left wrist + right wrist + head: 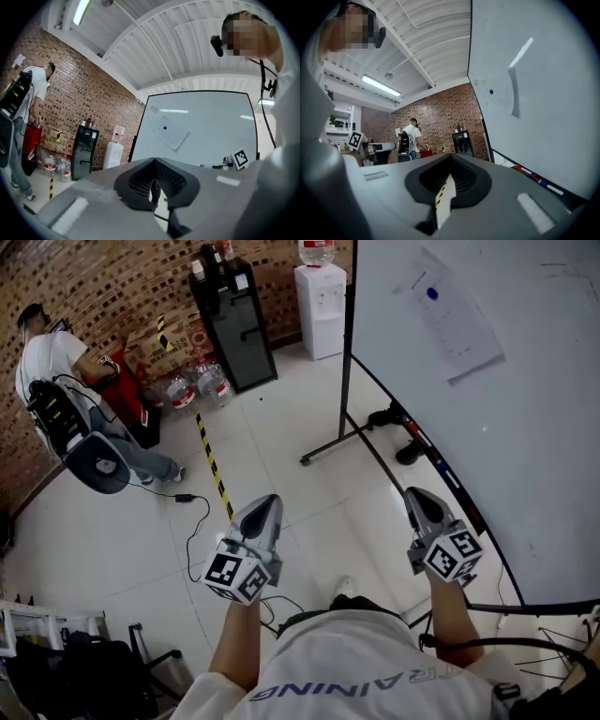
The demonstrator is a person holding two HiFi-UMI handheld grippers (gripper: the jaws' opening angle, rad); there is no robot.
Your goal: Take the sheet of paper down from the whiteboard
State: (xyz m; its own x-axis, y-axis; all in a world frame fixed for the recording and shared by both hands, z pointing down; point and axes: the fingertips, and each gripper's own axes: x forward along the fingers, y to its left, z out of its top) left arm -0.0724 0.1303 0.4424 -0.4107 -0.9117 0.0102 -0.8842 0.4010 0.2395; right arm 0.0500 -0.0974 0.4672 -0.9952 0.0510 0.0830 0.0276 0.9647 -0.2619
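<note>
Two hand-held grippers point out over a white tiled floor (281, 427). The left gripper (268, 507) and the right gripper (419, 498) each have their jaws pressed together with nothing between them. Both are well apart from the sheet of paper (448, 320), which hangs high on the whiteboard (534, 446) at the right, beyond the right gripper. The sheet is white with faint print too small to read. It sits askew rather than square to the board's frame, and a single round blue magnet (431, 293) holds it near its upper end. In the right gripper view its lower edge seems to stand slightly off the board. Markers lie in the tray (441, 465) along the board's bottom edge. Against the far brick wall (112, 282) stand a white water dispenser (321, 306) and a black cabinet (234, 329). At far left is a person in a white shirt (52, 357).
</note>
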